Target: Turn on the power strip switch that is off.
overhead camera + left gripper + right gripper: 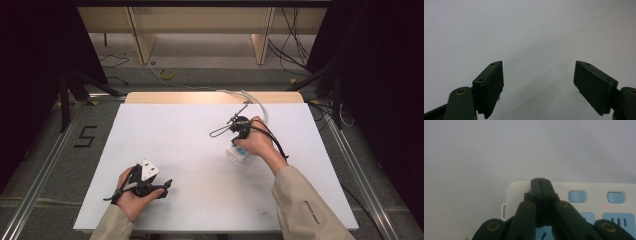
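R gripper [541, 180], fingers pressed together, tip on power strip [584, 188] near its switch buttons, prob pressing one. L gripper [539, 82] idle, fingers spread over surface [175, 140]. Next: lift off strip.

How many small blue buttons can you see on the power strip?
2: both on the power strip, right of the right gripper; one nearer its shut fingers, one farther. Others may be hidden.

My high view looks forward and down over the whole white counter [200, 150]. My left gripper view sits close above bare counter. My right gripper view looks down close on the power strip [584, 195], which the high view shares.
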Tool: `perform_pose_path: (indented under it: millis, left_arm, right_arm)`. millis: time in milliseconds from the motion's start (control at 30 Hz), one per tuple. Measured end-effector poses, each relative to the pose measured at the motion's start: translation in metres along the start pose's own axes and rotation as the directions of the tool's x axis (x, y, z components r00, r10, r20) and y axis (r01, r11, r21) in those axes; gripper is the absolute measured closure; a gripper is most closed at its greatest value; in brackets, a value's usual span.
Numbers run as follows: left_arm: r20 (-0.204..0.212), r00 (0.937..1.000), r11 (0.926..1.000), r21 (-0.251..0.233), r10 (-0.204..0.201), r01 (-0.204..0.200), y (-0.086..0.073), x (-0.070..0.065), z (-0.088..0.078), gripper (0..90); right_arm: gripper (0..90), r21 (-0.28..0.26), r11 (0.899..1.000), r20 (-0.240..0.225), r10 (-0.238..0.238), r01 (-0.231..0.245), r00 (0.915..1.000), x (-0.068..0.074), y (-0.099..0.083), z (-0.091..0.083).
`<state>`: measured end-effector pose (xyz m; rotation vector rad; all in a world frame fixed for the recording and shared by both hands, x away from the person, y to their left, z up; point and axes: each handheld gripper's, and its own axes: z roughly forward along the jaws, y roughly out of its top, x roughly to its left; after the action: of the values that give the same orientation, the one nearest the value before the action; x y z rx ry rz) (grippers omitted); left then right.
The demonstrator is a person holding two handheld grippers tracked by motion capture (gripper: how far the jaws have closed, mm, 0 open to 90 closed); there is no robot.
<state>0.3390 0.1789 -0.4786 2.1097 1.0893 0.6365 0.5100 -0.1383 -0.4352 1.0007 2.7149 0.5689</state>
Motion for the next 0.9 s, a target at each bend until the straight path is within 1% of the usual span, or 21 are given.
perform_pose_path:
  millis: [333, 467, 600, 900]
  left_arm:
    - [0.000, 1.0000, 1.0000, -0.001, 0.000, 0.000, 0.0001, -0.0002, 0.0000, 24.1]
    - [0.000, 1.0000, 1.0000, -0.002, 0.000, 0.000, 0.0001, -0.0002, 0.0000, 24.1]
    - [0.000, 1.0000, 1.0000, -0.003, -0.001, 0.001, 0.0000, -0.0002, 0.0000, 24.1]
    - [0.000, 1.0000, 1.0000, -0.001, 0.000, 0.000, 0.0001, -0.0003, -0.0001, 24.1]
  right_arm:
    - [90.0, 0.002, 1.000, 0.002, 0.003, -0.003, 1.0000, 0.0000, 0.0003, 0.0004]
    - [90.0, 0.012, 1.000, 0.007, -0.002, 0.002, 1.0000, 0.0002, 0.0010, 0.0002]
    - [90.0, 0.015, 1.000, 0.005, 0.006, -0.006, 1.0000, 0.0008, 0.0020, 0.0005]
    - [90.0, 0.023, 1.000, 0.010, 0.006, -0.006, 0.9999, 0.0012, 0.0027, 0.0006]
